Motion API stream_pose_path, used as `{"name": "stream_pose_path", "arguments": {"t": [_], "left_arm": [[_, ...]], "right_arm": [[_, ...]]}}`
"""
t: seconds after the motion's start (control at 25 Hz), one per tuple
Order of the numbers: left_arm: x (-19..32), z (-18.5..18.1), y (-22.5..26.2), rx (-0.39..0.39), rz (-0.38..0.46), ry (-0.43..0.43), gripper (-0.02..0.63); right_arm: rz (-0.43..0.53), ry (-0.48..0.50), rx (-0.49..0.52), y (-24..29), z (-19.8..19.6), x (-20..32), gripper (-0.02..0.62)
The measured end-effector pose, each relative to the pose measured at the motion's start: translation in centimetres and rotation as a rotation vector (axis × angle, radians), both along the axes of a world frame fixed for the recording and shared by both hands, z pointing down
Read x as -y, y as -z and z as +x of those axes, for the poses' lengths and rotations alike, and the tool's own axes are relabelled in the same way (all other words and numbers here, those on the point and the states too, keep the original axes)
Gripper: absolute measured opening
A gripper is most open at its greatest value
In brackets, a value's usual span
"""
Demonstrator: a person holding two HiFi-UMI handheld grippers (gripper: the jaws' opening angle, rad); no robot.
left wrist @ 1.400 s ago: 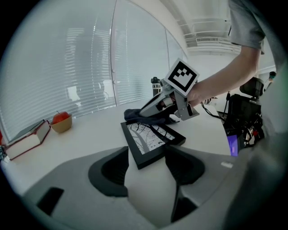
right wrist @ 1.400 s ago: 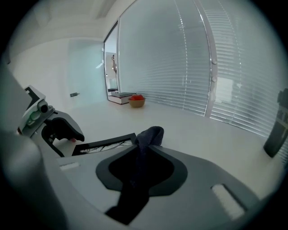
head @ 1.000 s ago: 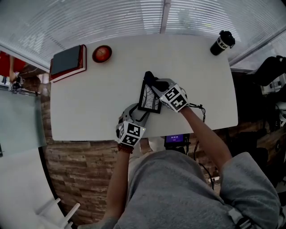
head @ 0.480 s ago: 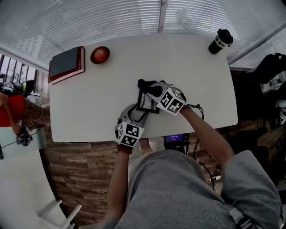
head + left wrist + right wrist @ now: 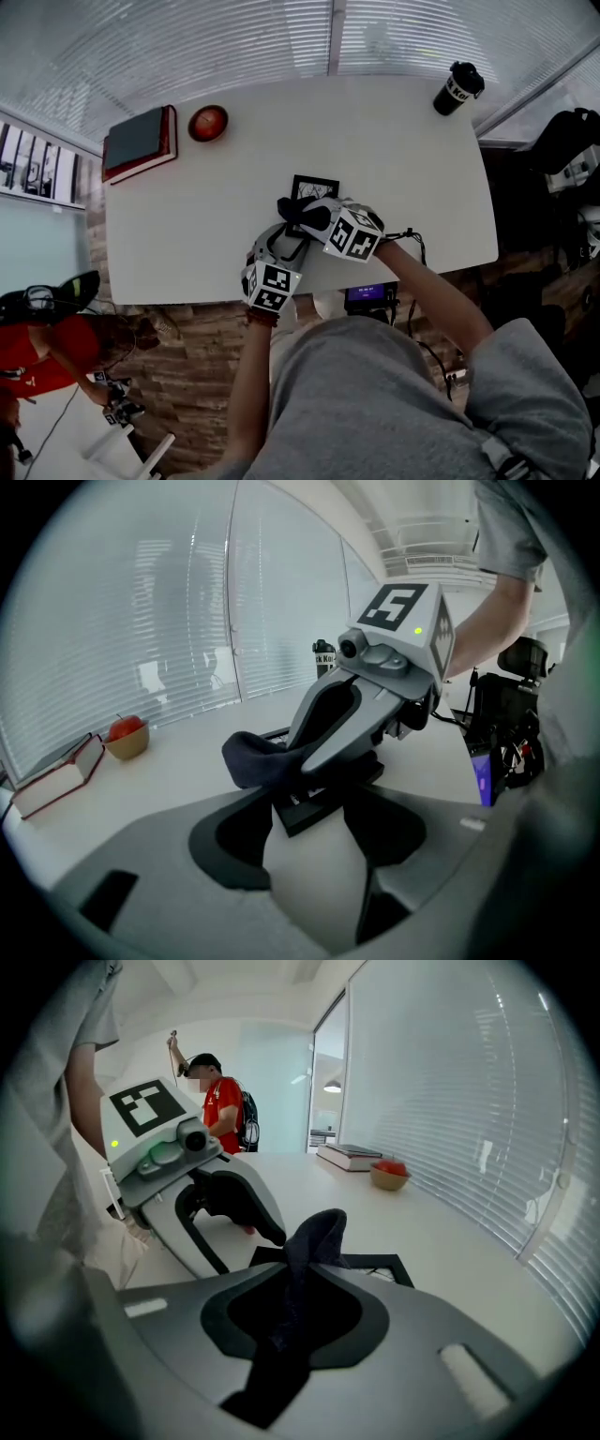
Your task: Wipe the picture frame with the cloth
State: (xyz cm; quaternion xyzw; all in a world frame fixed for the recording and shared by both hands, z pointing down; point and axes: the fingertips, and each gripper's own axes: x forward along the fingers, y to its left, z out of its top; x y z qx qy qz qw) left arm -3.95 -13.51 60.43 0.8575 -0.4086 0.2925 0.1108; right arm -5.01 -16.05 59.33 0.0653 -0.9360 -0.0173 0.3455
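The picture frame [image 5: 315, 185] lies flat at the middle of the table [image 5: 187, 225], towards its near edge. The left gripper [image 5: 289, 238] has its fingers [image 5: 230, 846] set wide and clamped across the frame's near end. Just right of it, the right gripper [image 5: 302, 216] has its fingers [image 5: 375, 1312] clenched on the dark cloth [image 5: 292, 209], which rests over the frame's near left corner. The frame is probably rigid and light, its face slippery and fragile: grip the outer moulding only. The cloth is limp: pinch a bunched fold.

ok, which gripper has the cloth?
The right gripper: the dark cloth is pinched between its jaws. The left gripper grips the picture frame instead.
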Motion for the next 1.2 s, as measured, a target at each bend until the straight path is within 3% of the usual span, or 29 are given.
{"name": "stream_pose_path", "arguments": {"t": [0.24,0.6,0.68,0.8,0.88,0.96,1.04,1.12,1.2], "left_arm": [[-0.1,0.2,0.0,-0.003,0.003,0.0,0.247],[0.0,0.2,-0.1,-0.002,-0.004,0.0,0.247],[0.0,0.2,-0.1,-0.004,-0.004,0.0,0.247],[-0.1,0.2,-0.1,-0.004,-0.006,0.001,0.247],[-0.2,0.2,-0.1,-0.005,-0.008,0.002,0.247],[-0.2,0.3,-0.1,-0.006,-0.006,0.001,0.245],[-0.1,0.2,-0.1,-0.005,-0.004,0.0,0.245],[-0.1,0.1,-0.2,-0.005,-0.006,0.001,0.245],[-0.1,0.1,-0.1,-0.004,-0.005,0.003,0.245]], "right_arm": [[-0.038,0.051,0.009,-0.1,0.0,-1.8,0.077],[-0.091,0.2,0.125,0.8,0.7,-3.3,0.072],[-0.169,0.249,0.174,1.4,1.2,-4.1,0.074],[-0.434,0.319,0.286,3.3,2.3,-5.4,0.078],[-0.476,0.312,0.34,4.8,2.9,-4.5,0.08],[-0.384,0.224,0.389,6.4,3.7,-1.1,0.08],[-0.216,0.088,0.395,7.5,4.7,3.9,0.081],[-0.01,-0.04,0.312,7.2,5.8,8.7,0.081],[0.131,-0.106,0.198,6.0,6.5,11.8,0.081]]}}
